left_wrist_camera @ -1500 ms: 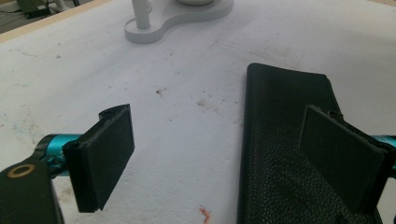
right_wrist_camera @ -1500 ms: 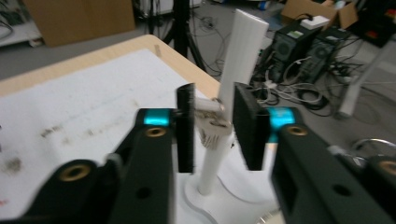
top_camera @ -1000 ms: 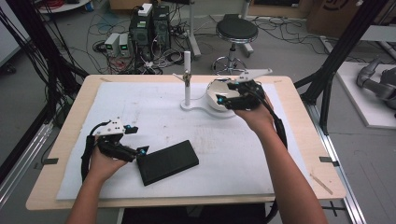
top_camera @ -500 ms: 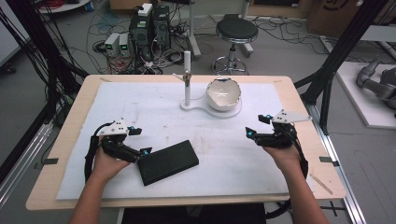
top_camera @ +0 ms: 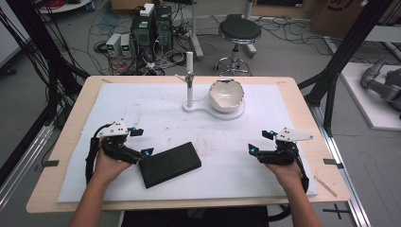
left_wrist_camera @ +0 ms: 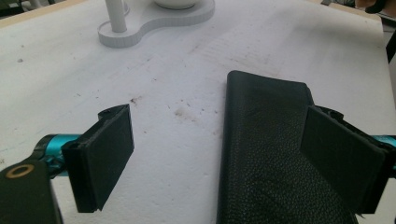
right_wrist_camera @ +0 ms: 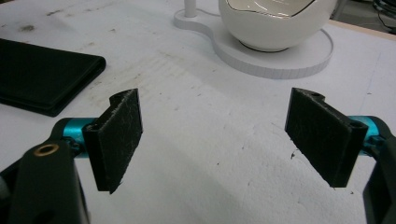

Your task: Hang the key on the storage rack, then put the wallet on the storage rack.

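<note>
Seen from above: two forearms entering from the near edge of a white-padded tabletop (top_camera: 142, 101), one gripper in each hand.

Left gripper (top_camera: 142, 143) held low at the near left, wrist roughly level, pointing toward the centre. Jaws spread wide, nothing pinched; in the left gripper view, one pad hanging over the near end of a black leather wallet (left_wrist_camera: 266, 154), the other over bare padding beside it. Contact between pad and wallet impossible to judge. Wallet (top_camera: 169, 163) lying flat and closed, slightly angled, just right of that gripper.

Right gripper (top_camera: 259, 143) held low at the near right, well apart from the wallet, hand wrapped around the body from behind, pointing left toward the centre. Jaws just opened to wide, empty, bare padding between them.

At the far centre, a white bowl (top_camera: 226, 95) with a wavy rim sitting on the round end of a white stand (top_camera: 190, 107), an upright post rising from its other end.
</note>
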